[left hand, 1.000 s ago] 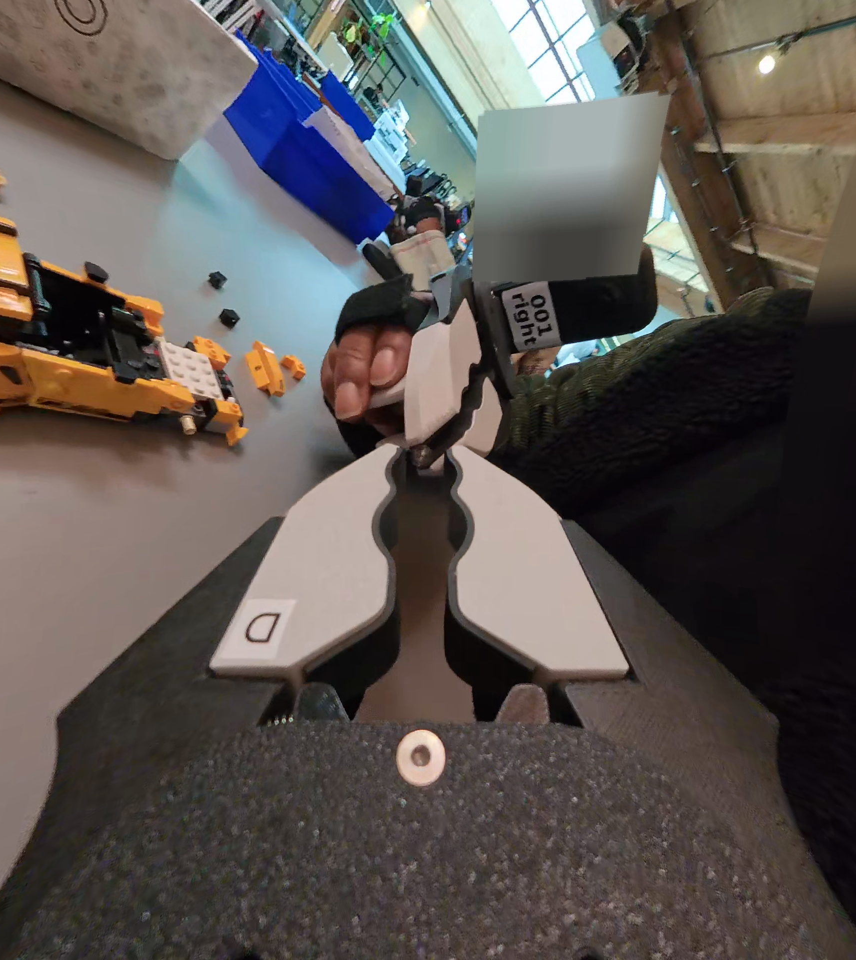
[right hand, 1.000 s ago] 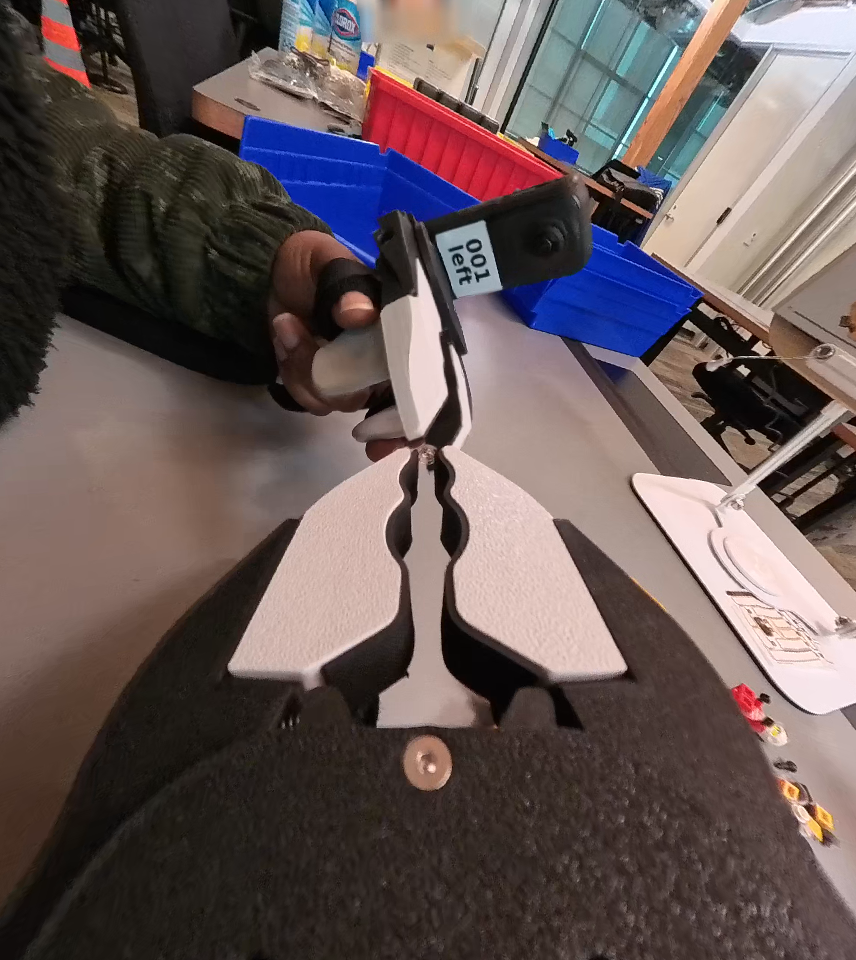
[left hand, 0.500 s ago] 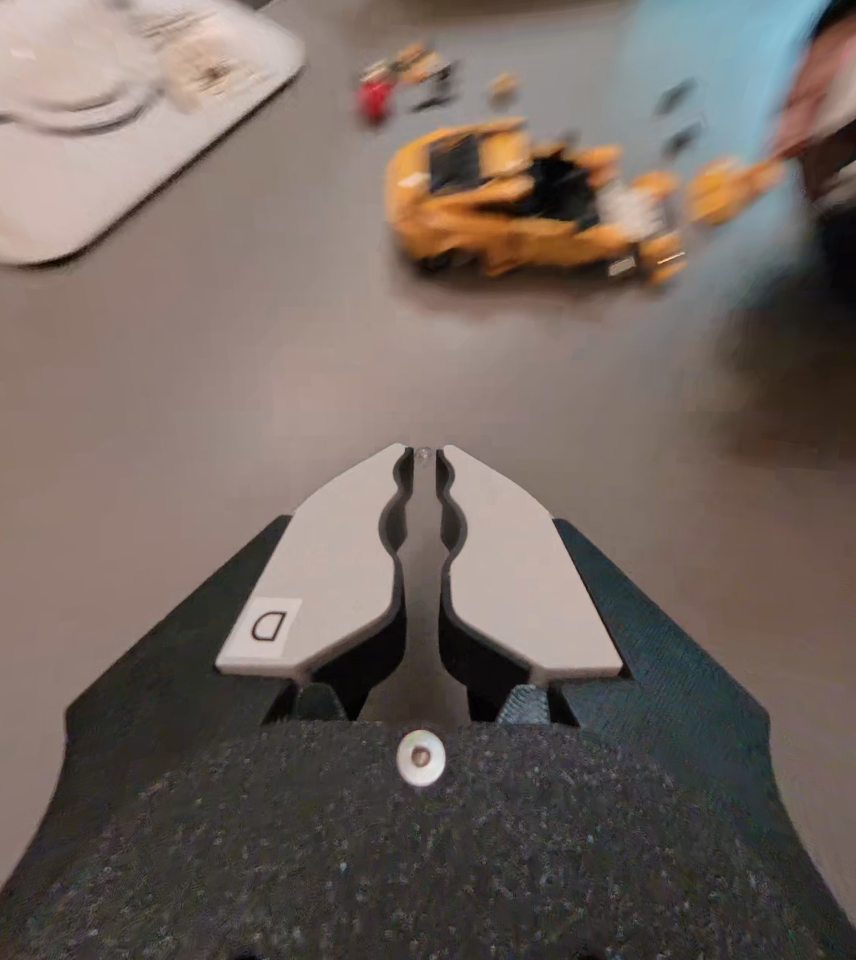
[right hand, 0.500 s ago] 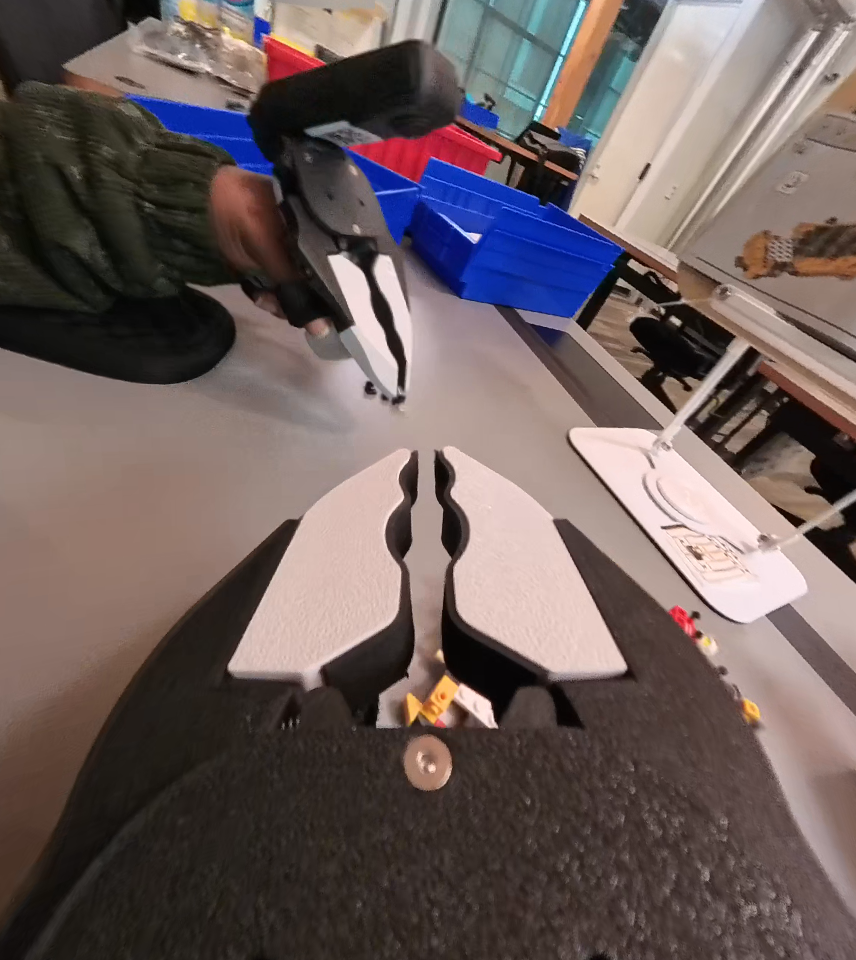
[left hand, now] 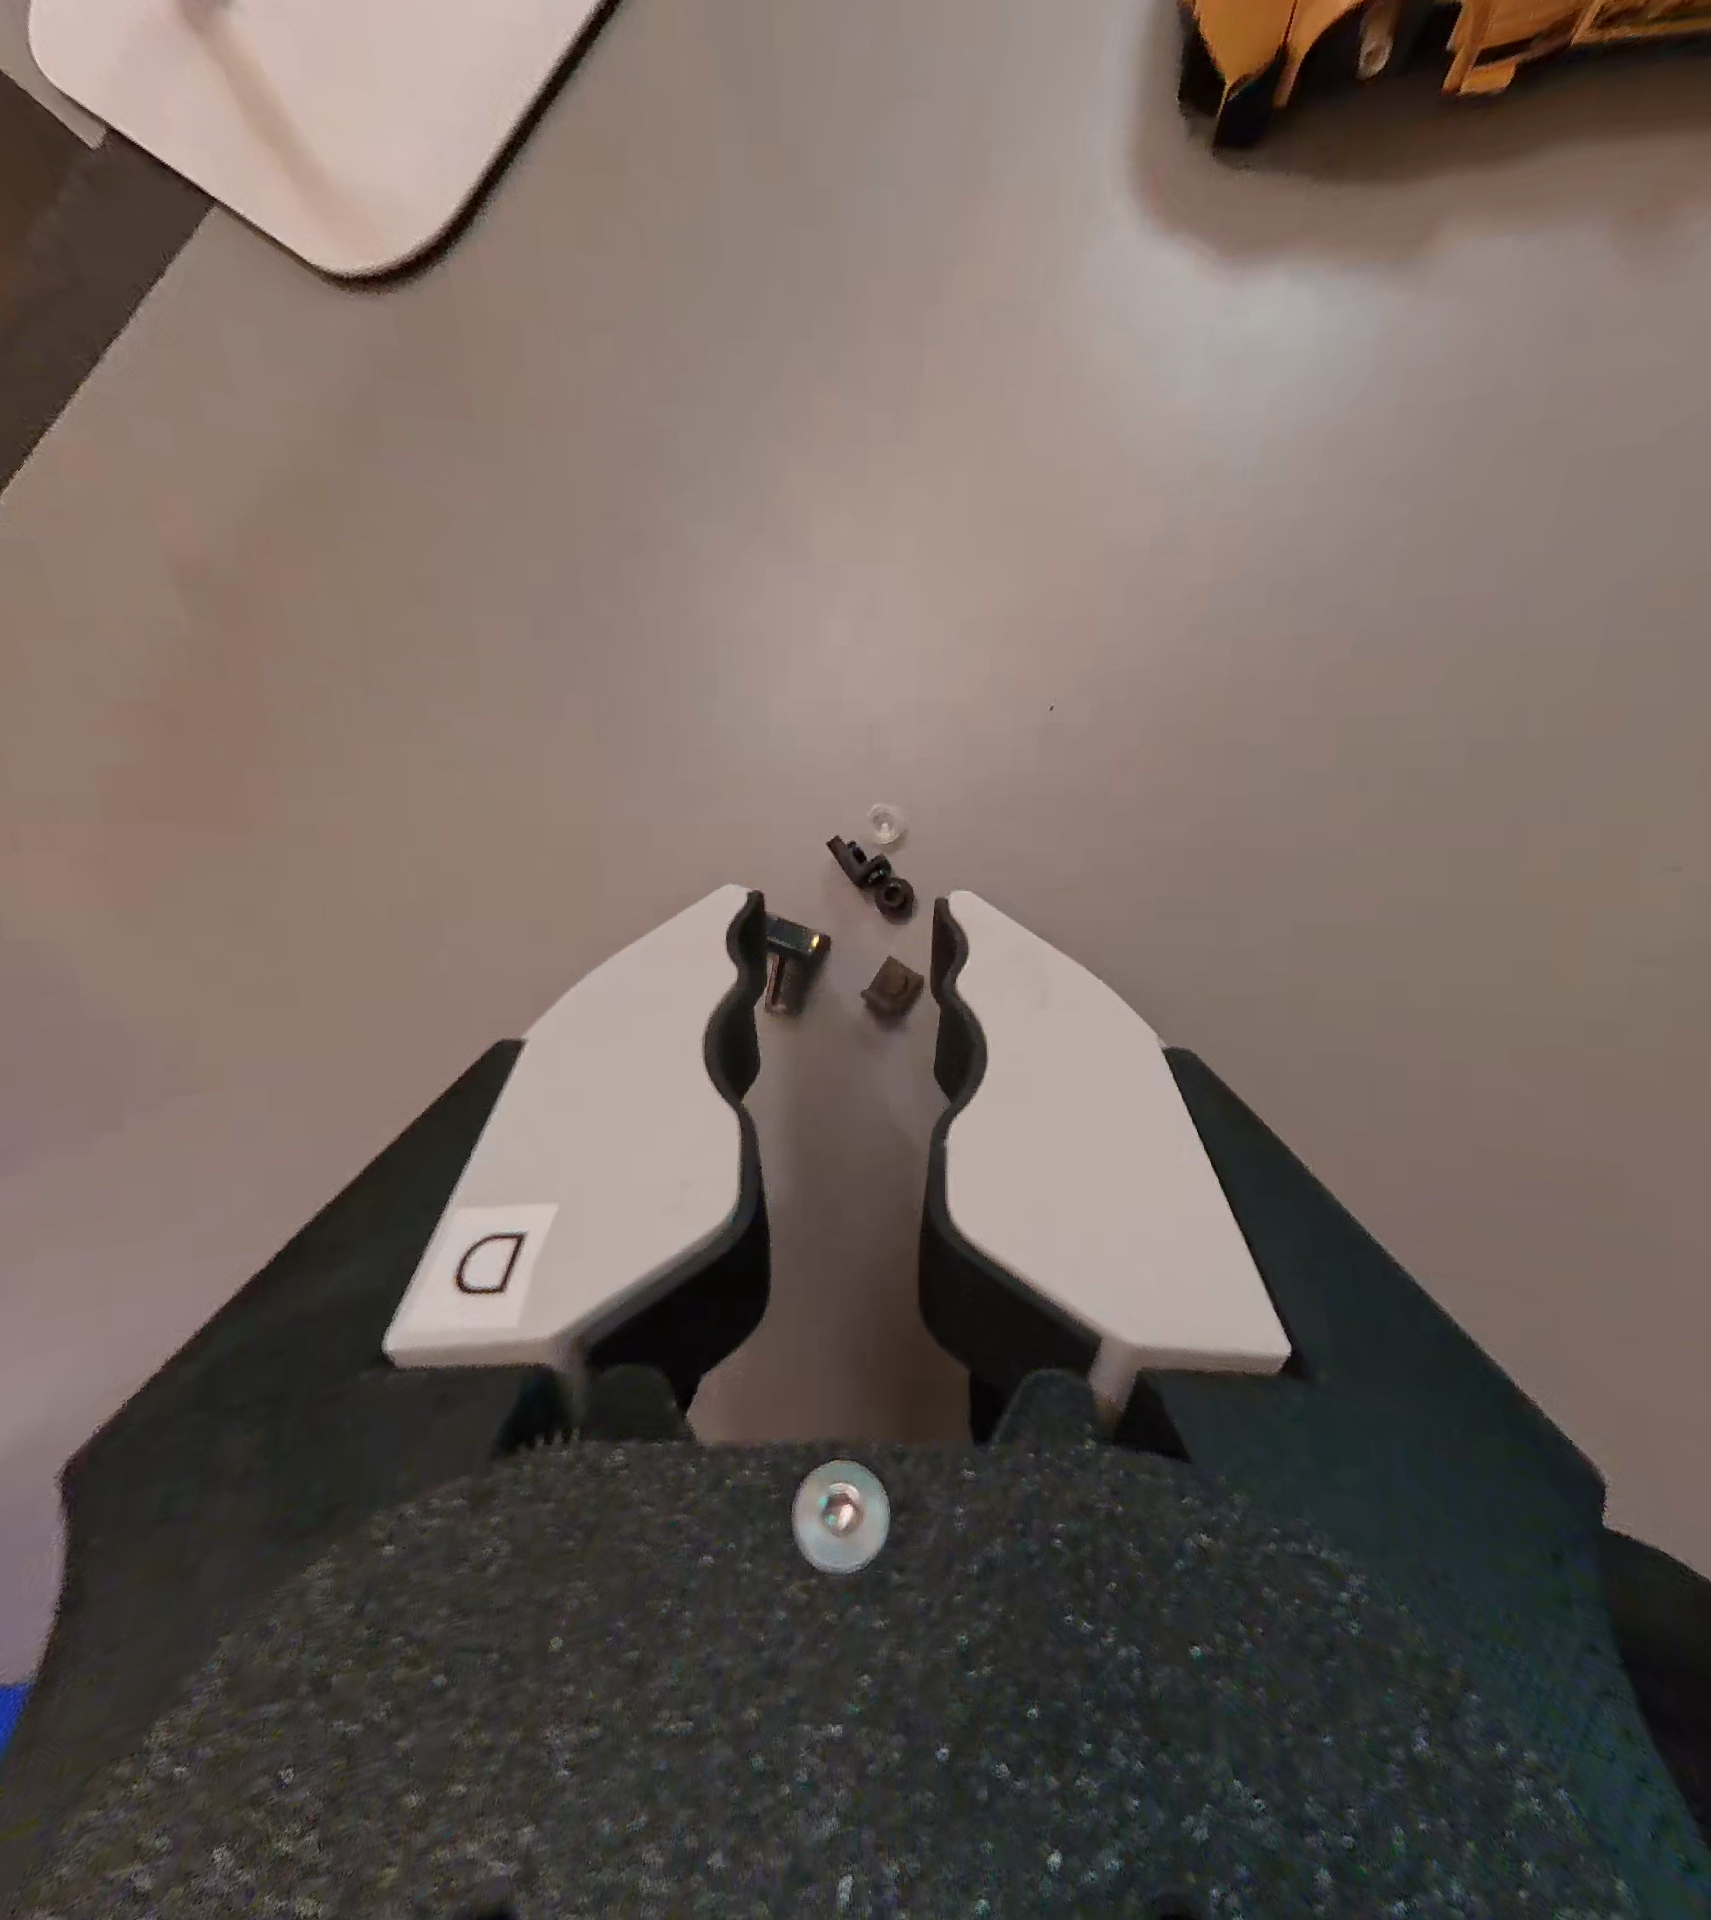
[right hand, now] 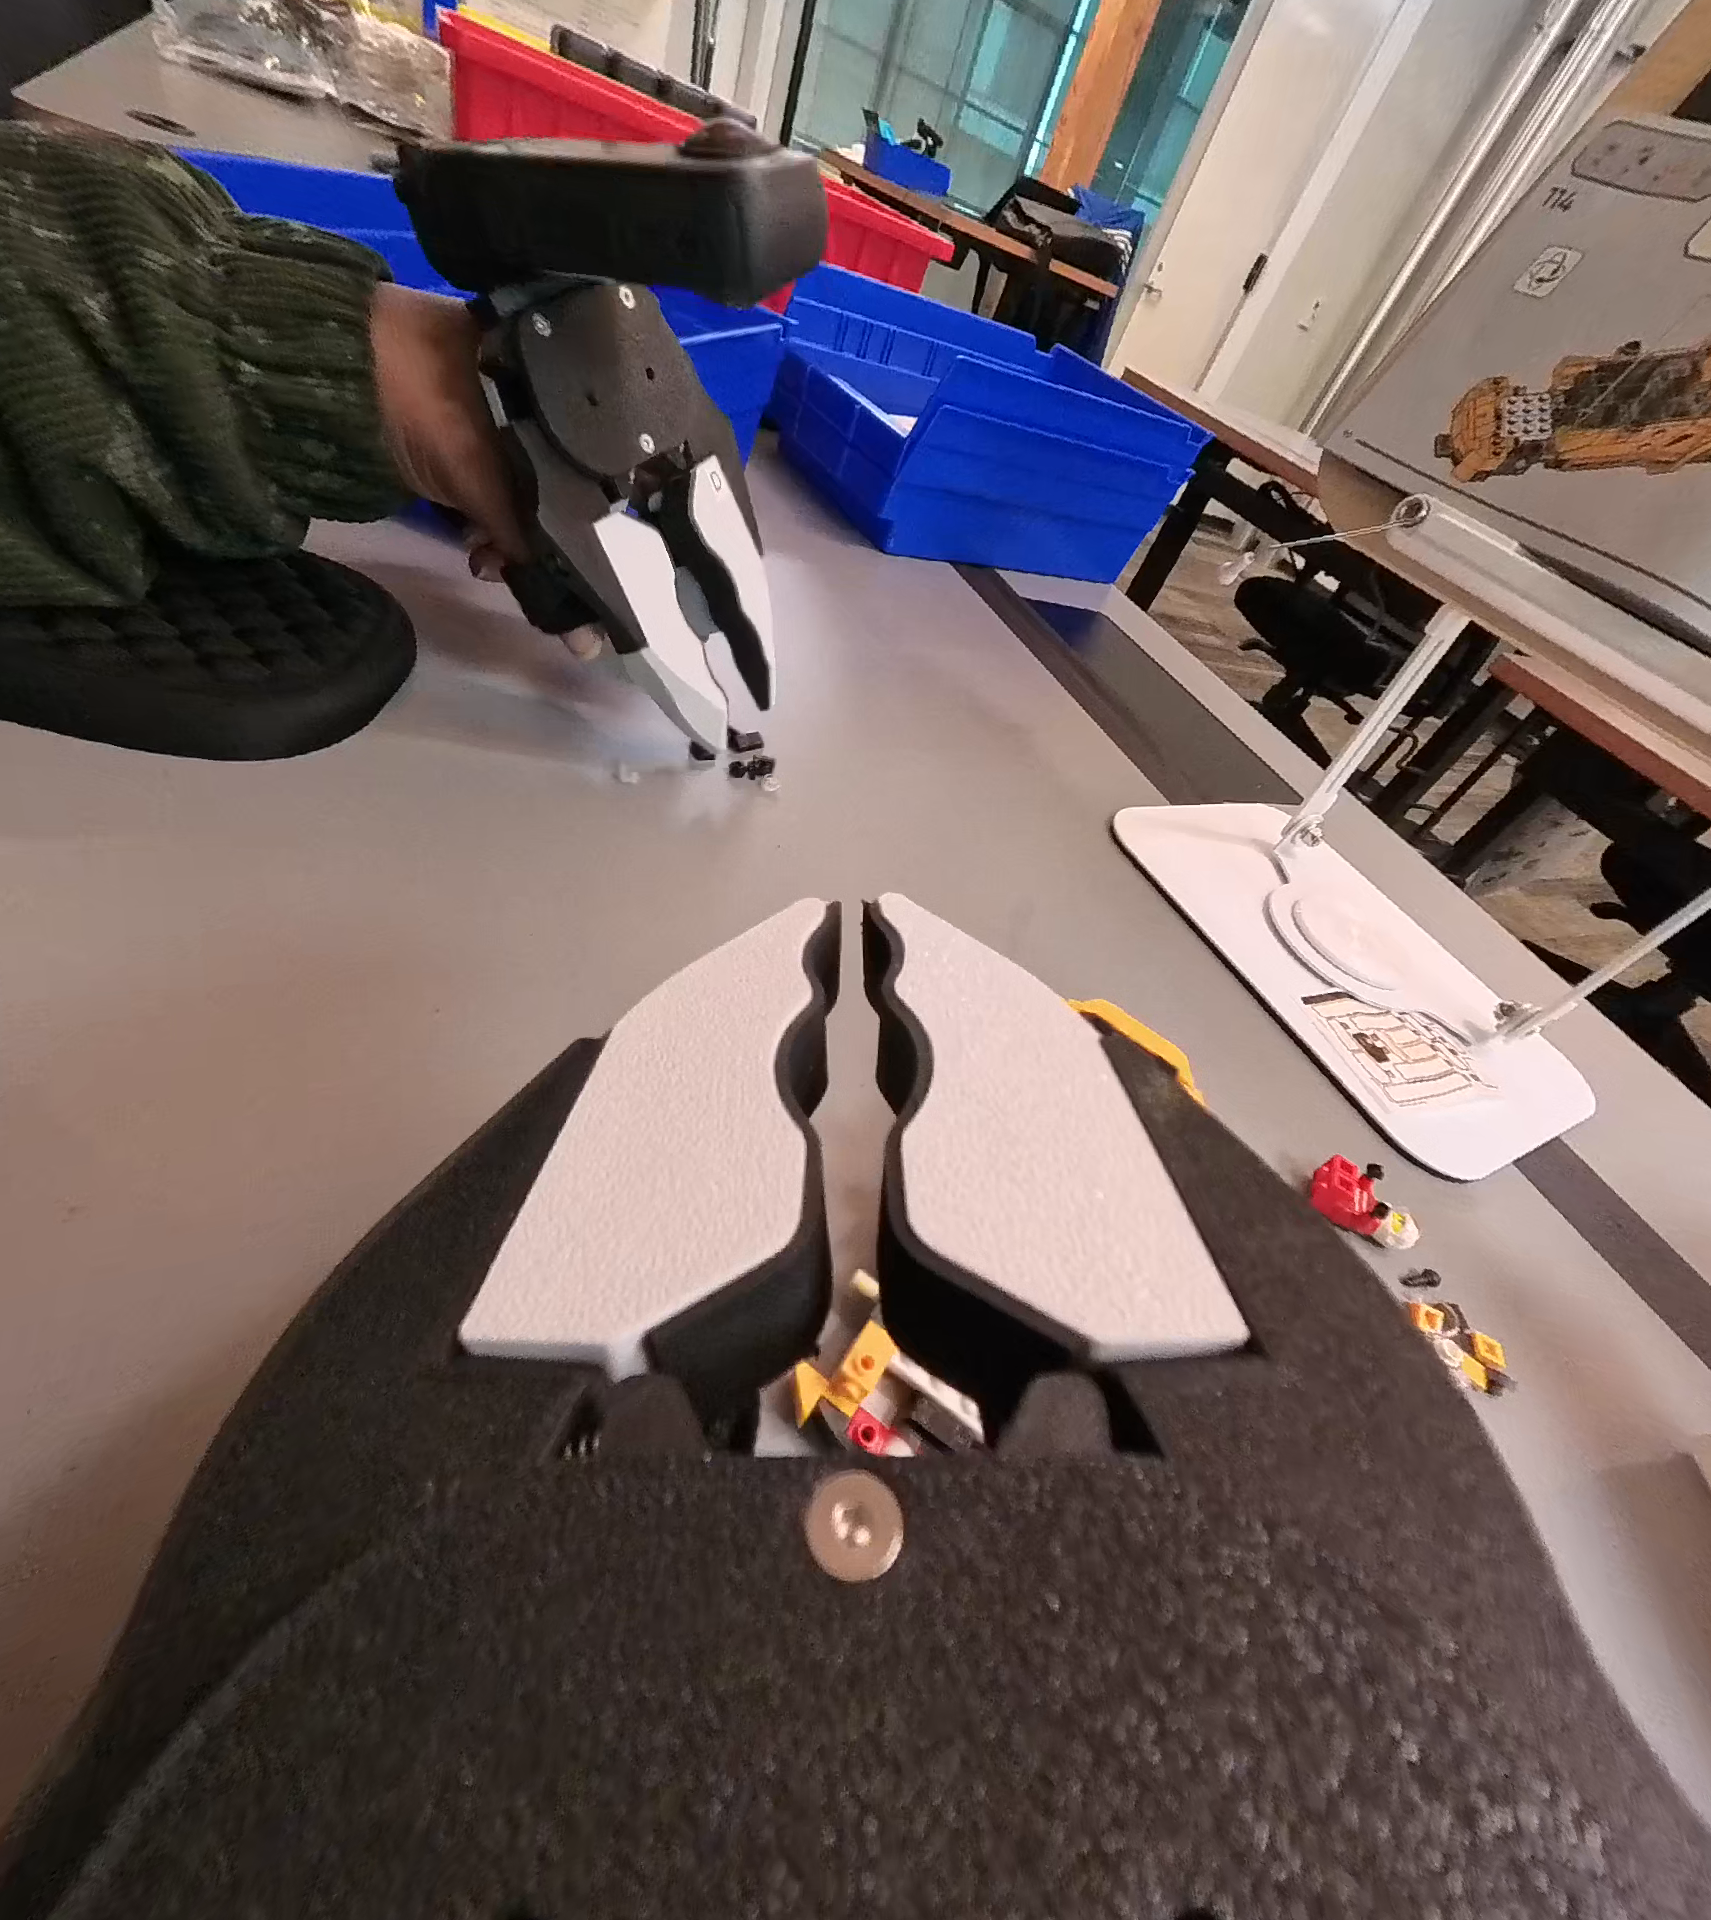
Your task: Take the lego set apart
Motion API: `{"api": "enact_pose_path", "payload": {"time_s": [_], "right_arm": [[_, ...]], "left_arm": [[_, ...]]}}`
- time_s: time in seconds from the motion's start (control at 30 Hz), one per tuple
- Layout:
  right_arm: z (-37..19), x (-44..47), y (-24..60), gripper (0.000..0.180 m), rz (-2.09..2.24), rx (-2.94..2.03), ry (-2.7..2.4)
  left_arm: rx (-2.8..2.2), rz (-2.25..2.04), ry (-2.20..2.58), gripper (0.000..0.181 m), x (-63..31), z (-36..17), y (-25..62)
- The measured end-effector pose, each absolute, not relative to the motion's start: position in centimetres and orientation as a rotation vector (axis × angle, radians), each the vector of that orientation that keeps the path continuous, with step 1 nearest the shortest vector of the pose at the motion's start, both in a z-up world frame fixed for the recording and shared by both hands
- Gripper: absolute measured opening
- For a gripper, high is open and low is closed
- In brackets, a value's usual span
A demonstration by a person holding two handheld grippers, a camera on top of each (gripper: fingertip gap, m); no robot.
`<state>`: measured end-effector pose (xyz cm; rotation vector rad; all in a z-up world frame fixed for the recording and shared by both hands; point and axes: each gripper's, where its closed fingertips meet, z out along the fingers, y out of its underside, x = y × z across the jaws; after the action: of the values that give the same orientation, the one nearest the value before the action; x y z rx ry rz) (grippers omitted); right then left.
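Left wrist view: I am holding my left gripper (left hand: 840, 904) spread over small black pieces (left hand: 872, 868) on the table (left hand: 830, 499); yellow lego car (left hand: 1495, 52) sitting upper right. Right wrist view: my right gripper (right hand: 852, 914) is staying nearly pressed together, empty; loose bricks (right hand: 872, 1392) lying beneath it, lower centre.

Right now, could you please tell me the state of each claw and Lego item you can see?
Left claw: open, over small loose pieces.
Right claw: shut, empty.
Small black pieces: detached, lying on the table.
Yellow Lego car: partly dismantled, on the table.
Red piece: loose, beside the white stand base.
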<state>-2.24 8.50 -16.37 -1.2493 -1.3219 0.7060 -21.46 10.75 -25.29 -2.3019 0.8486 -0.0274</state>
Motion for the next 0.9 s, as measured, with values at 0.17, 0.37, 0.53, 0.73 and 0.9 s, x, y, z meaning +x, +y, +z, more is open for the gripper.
{"api": "enact_pose_path", "payload": {"time_s": [0.17,0.37,0.53,0.73,0.9], "right_arm": [[-16.1,-1.3,10.4,0.003,0.673,-1.315,-1.239],[-15.1,1.5,14.1,0.005,0.614,-1.410,-1.062],[-15.9,3.4,16.2,0.011,0.565,-1.510,-1.033],[-20.4,2.1,14.2,0.021,0.574,-1.672,-1.289],[-22.8,0.5,11.9,0.020,0.506,-1.699,-1.455]], "left_arm": [[-2.156,-0.149,0.810,0.024,-19.5,-22.8,11.3],[-2.007,-0.337,0.873,0.010,-15.3,-21.3,10.6],[-1.937,-0.418,0.993,0.006,-11.3,-21.8,9.6],[-1.937,-0.440,1.071,0.006,-9.1,-22.9,8.9],[-1.923,-0.416,1.100,0.007,-8.1,-23.3,8.8]]}}
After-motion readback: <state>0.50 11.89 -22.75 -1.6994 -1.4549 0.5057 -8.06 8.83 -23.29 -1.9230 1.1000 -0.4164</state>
